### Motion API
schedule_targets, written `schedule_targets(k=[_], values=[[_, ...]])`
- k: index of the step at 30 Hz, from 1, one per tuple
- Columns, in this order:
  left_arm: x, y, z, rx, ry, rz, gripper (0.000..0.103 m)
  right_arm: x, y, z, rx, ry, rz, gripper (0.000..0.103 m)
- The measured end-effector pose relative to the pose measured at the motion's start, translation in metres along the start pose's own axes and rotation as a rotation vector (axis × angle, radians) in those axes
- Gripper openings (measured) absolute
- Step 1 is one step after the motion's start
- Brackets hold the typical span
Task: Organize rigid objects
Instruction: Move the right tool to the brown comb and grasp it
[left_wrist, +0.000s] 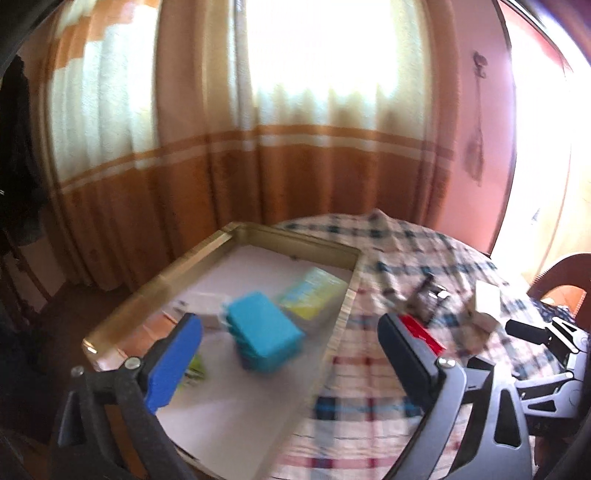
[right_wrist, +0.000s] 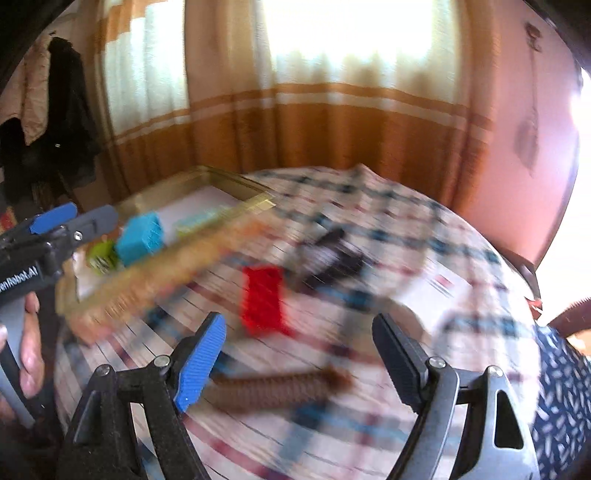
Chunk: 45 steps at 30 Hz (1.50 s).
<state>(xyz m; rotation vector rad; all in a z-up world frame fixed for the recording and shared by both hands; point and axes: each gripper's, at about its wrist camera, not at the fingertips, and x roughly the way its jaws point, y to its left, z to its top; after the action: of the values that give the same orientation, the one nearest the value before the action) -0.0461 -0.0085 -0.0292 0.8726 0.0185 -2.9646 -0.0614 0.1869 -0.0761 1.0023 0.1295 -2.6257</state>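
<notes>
A gold-rimmed tray (left_wrist: 162, 280) with a white floor sits on the left of a round table. In it lie a teal block (left_wrist: 262, 332), a yellow-green packet (left_wrist: 310, 293) and a white box (left_wrist: 203, 304). My left gripper (left_wrist: 291, 334) is open and empty above the tray's near side. A red ribbed block (right_wrist: 264, 299) lies on the checked cloth; it also shows in the left wrist view (left_wrist: 421, 330). My right gripper (right_wrist: 299, 339) is open and empty just in front of the red block. A brown ribbed bar (right_wrist: 277, 389) lies between its fingers, on the cloth.
A dark object (right_wrist: 328, 254) lies behind the red block. A white box (left_wrist: 485, 304) stands at the table's right. The left gripper (right_wrist: 70, 218) shows at the tray's edge in the right wrist view. Orange curtains hang behind the table. A chair (left_wrist: 561, 273) stands at the right.
</notes>
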Motion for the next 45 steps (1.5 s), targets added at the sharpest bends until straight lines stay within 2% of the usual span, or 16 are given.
schedule_targets(k=[5, 8, 14, 22, 24, 26, 29, 35, 36, 41, 43, 45], values=[[0.001, -0.020, -0.010, 0.022, 0.021, -0.022, 0.097, -0.005, -0.011, -0.015, -0.031, 0.055, -0.030, 0.083], [-0.001, -0.022, -0.012, 0.020, 0.024, -0.023, 0.097, 0.002, -0.004, -0.018, -0.088, 0.110, -0.038, 0.083], [0.001, -0.019, -0.012, 0.010, 0.031, -0.021, 0.098, 0.017, 0.012, -0.020, -0.180, 0.157, -0.031, 0.084], [0.003, -0.016, -0.013, -0.006, 0.043, -0.032, 0.099, 0.036, 0.010, -0.012, -0.141, 0.167, 0.036, 0.084], [0.003, -0.019, -0.014, 0.007, 0.043, -0.030, 0.099, 0.041, 0.007, -0.008, -0.109, 0.193, 0.057, 0.084], [0.004, -0.020, -0.014, 0.010, 0.045, -0.029, 0.099, 0.041, 0.005, -0.002, -0.090, 0.183, 0.111, 0.084], [0.006, -0.021, -0.014, 0.013, 0.050, -0.027, 0.099, 0.043, 0.004, 0.005, -0.085, 0.175, 0.124, 0.084], [0.009, -0.023, -0.016, 0.019, 0.060, -0.026, 0.099, 0.048, 0.009, 0.006, -0.087, 0.206, 0.228, 0.071], [0.009, -0.023, -0.016, 0.018, 0.059, -0.025, 0.099, 0.048, 0.010, 0.004, -0.104, 0.218, 0.228, 0.065], [0.009, -0.025, -0.017, 0.021, 0.061, -0.026, 0.099, 0.047, 0.022, -0.002, -0.202, 0.225, 0.188, 0.062], [0.009, -0.026, -0.017, 0.025, 0.062, -0.029, 0.099, 0.047, 0.024, -0.002, -0.220, 0.220, 0.170, 0.053], [0.009, -0.028, -0.017, 0.030, 0.059, -0.031, 0.099, 0.044, 0.025, -0.003, -0.219, 0.213, 0.184, 0.029]])
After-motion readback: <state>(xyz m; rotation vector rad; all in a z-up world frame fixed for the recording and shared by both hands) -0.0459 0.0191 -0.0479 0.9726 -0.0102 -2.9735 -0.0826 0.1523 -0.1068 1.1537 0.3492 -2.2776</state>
